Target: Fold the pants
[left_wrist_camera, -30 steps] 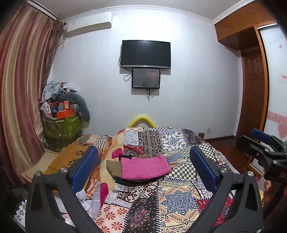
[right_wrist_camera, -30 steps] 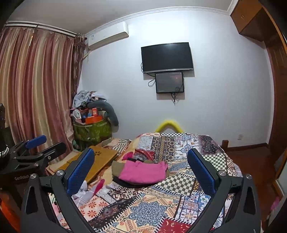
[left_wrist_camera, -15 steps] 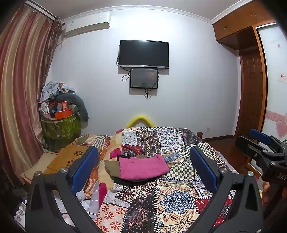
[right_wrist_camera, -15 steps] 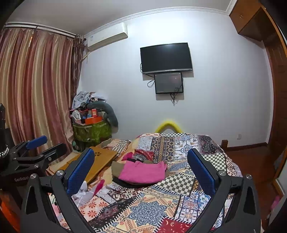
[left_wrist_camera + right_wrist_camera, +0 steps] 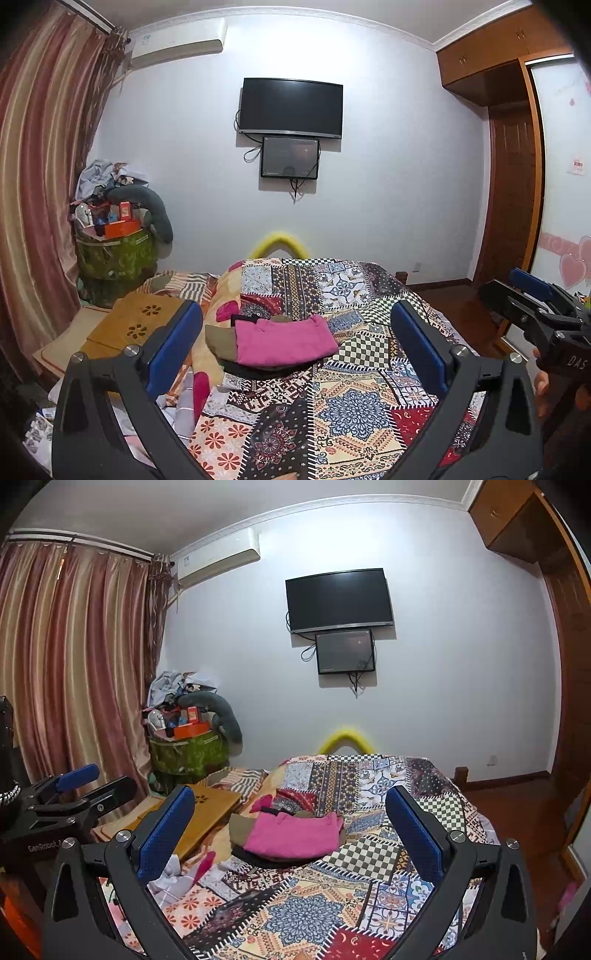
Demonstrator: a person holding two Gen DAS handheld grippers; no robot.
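Folded pink pants [image 5: 282,341] lie on top of a small stack of folded clothes, olive [image 5: 219,338] and black, in the middle of the bed with the patchwork quilt [image 5: 343,402]. The same pink pants [image 5: 291,832] show in the right wrist view. My left gripper [image 5: 295,339] is open and empty, held above the near part of the bed, well short of the stack. My right gripper [image 5: 290,830] is open and empty too, beside it at the same height. Each gripper shows at the edge of the other's view.
A wooden lap tray [image 5: 136,325] and loose cloths lie on the bed's left side. A green bin piled with things [image 5: 118,251] stands by the curtain [image 5: 33,206]. A TV [image 5: 291,109] hangs on the far wall. A wardrobe and door [image 5: 517,199] are at the right.
Both views have shifted only slightly. The grippers stay open and the stack of clothes has not moved.
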